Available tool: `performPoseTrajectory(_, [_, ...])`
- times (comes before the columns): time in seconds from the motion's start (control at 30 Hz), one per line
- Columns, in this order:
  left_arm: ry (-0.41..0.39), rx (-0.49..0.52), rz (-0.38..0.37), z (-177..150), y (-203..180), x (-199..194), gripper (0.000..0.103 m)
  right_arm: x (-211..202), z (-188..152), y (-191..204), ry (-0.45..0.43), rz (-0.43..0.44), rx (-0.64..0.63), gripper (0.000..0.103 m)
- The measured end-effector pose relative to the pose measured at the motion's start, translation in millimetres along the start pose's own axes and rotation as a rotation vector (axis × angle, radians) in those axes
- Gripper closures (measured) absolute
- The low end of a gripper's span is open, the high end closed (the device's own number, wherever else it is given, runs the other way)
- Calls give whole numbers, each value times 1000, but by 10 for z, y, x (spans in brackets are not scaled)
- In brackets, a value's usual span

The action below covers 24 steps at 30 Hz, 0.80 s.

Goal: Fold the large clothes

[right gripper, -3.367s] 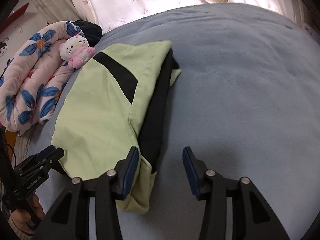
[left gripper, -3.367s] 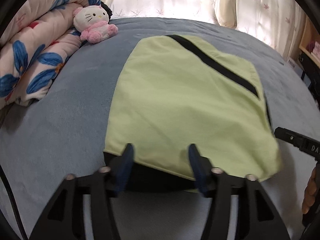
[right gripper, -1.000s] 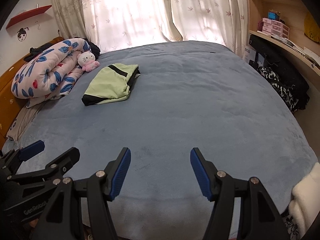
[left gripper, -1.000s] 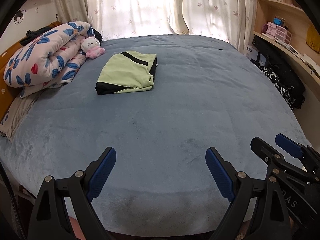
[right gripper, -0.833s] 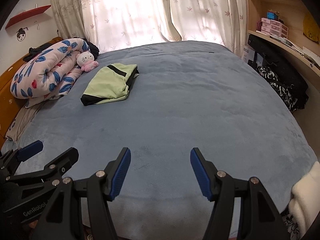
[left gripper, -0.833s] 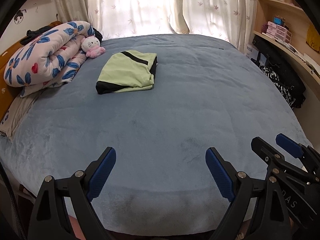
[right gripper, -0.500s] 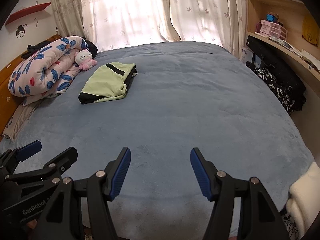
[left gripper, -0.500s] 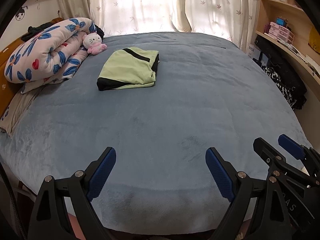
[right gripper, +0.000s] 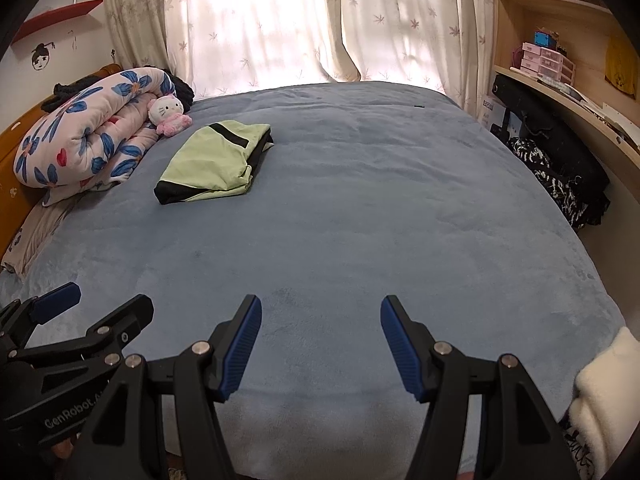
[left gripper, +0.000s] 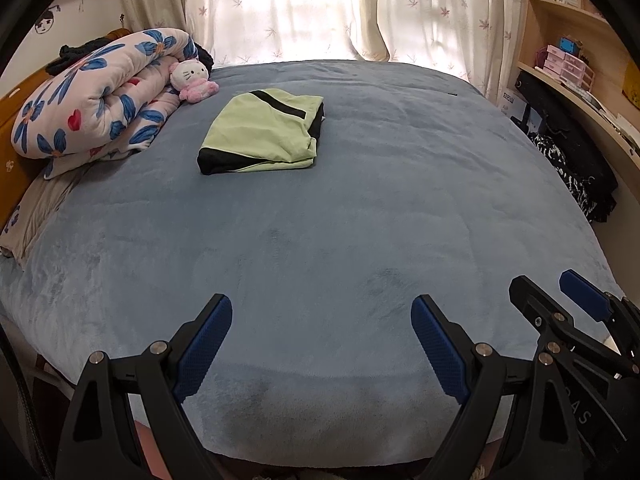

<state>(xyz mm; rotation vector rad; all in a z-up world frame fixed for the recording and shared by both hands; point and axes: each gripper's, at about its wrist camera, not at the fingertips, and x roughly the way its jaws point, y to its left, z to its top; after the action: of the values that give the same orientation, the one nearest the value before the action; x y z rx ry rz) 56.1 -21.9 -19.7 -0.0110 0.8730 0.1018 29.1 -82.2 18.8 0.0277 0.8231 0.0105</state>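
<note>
Left gripper (left gripper: 322, 340) and right gripper (right gripper: 320, 340) both spread wide, empty, low in frame over the bed (left gripper: 360, 220). Folded green garment (left gripper: 262, 134) upper left, beside rolled floral quilt (left gripper: 96, 96) and plush cat (left gripper: 192, 80).

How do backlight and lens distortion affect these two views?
Left wrist view: the curtains blow out white, the bed bulges fisheye-round, and the folded green garment stays sharp. Right wrist view: same glare on the curtains, dark vignette corners.
</note>
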Motion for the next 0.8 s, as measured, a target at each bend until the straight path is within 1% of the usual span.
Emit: performPoseTrajectory(0.8, [36,-8,4,-29,59,79,13,96,-25,25,19,-16,-13,41])
